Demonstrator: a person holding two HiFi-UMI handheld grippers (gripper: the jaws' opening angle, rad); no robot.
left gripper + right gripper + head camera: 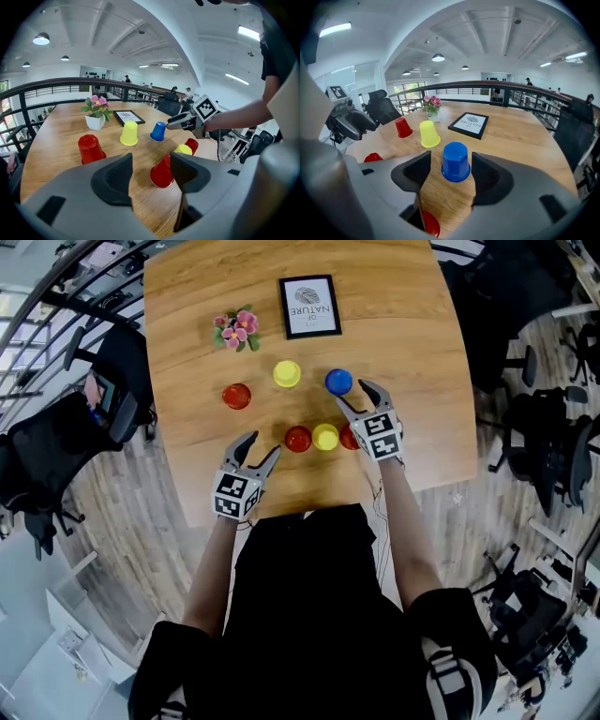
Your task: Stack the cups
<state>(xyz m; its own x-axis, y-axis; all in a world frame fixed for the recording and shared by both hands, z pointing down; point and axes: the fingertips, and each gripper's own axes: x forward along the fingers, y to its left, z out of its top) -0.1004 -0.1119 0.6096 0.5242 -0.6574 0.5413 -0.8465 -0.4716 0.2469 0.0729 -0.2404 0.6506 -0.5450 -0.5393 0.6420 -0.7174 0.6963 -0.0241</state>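
Here, left gripper [263, 443] and right gripper [352, 392] gape empty — the right facing a faceted, inverted blue cup [455, 161].

On the table [412, 352], a framed picture [309, 307] is set at the far middle, with a potted plant [235, 330] just to its left. Nearer, three cups are spread in a row: the far-left cup [236, 396], the far-middle cup [287, 373] and the far-right cup [338, 382]. Towards the near edge, the near-left cup [298, 439], the near-middle cup [325, 437] and the near-right cup [347, 438] are ranged close together, the last two seemingly touching. The far-right cup is found just ahead of the right gripper [352, 394].
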